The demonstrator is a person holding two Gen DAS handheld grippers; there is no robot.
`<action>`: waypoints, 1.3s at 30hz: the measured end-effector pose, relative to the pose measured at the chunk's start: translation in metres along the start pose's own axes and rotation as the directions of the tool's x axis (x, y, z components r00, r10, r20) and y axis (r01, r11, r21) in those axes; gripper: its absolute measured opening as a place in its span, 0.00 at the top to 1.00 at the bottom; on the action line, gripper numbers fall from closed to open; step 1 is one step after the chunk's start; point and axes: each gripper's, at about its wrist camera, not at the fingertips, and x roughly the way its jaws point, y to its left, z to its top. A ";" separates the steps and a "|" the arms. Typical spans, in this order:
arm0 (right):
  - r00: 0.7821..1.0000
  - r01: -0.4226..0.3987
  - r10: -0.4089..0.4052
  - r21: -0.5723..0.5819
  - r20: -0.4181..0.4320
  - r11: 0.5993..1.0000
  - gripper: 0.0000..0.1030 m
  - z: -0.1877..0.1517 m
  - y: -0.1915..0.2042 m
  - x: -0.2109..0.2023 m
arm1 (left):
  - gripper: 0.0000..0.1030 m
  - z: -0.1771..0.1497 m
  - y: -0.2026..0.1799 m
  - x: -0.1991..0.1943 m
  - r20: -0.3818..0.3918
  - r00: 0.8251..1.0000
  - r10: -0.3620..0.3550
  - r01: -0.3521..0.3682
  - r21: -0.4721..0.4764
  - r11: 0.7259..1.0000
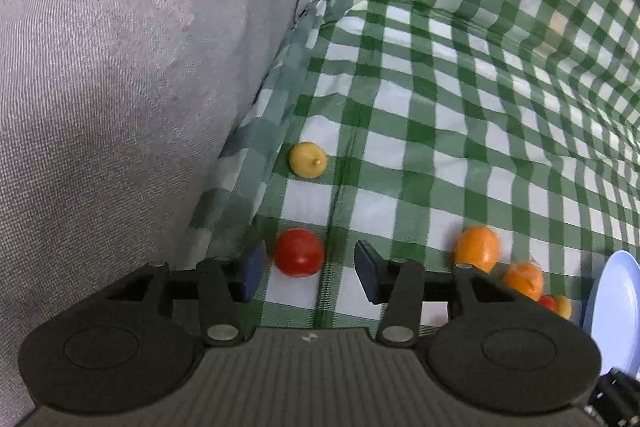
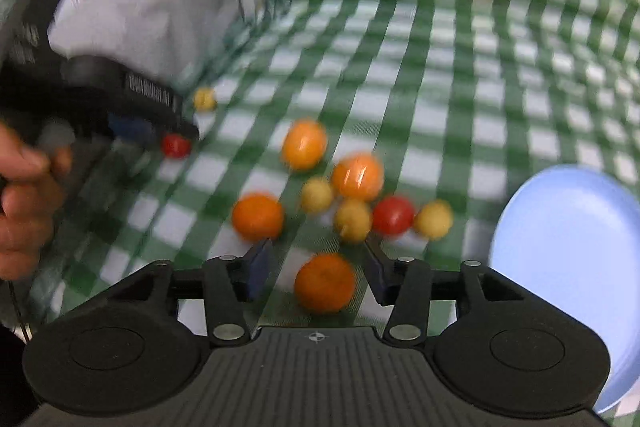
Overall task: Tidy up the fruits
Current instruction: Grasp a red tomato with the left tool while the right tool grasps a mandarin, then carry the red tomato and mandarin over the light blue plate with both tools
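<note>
In the left wrist view, my left gripper (image 1: 310,269) is open with a red tomato (image 1: 299,252) between its fingers, close to the left one. A yellow fruit (image 1: 307,160) lies farther ahead. An orange (image 1: 477,248) and a peeled-looking orange (image 1: 523,279) lie to the right. In the blurred right wrist view, my right gripper (image 2: 316,273) is open around an orange (image 2: 325,283). Several oranges, yellow fruits and a red tomato (image 2: 393,215) are clustered just ahead. The left gripper (image 2: 132,131) shows at the left by the other red tomato (image 2: 175,145).
A light blue plate (image 2: 572,259) sits on the right; it also shows in the left wrist view (image 1: 616,311). A grey cushion (image 1: 120,87) fills the left. Green checked cloth (image 1: 440,107) covers the surface and rises at the back.
</note>
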 end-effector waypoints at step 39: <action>0.928 0.208 -0.261 0.213 0.264 0.955 0.63 -0.008 -0.099 -0.084 | 0.69 -0.058 -0.147 -0.088 0.158 0.972 -0.173 0.130 0.254 0.958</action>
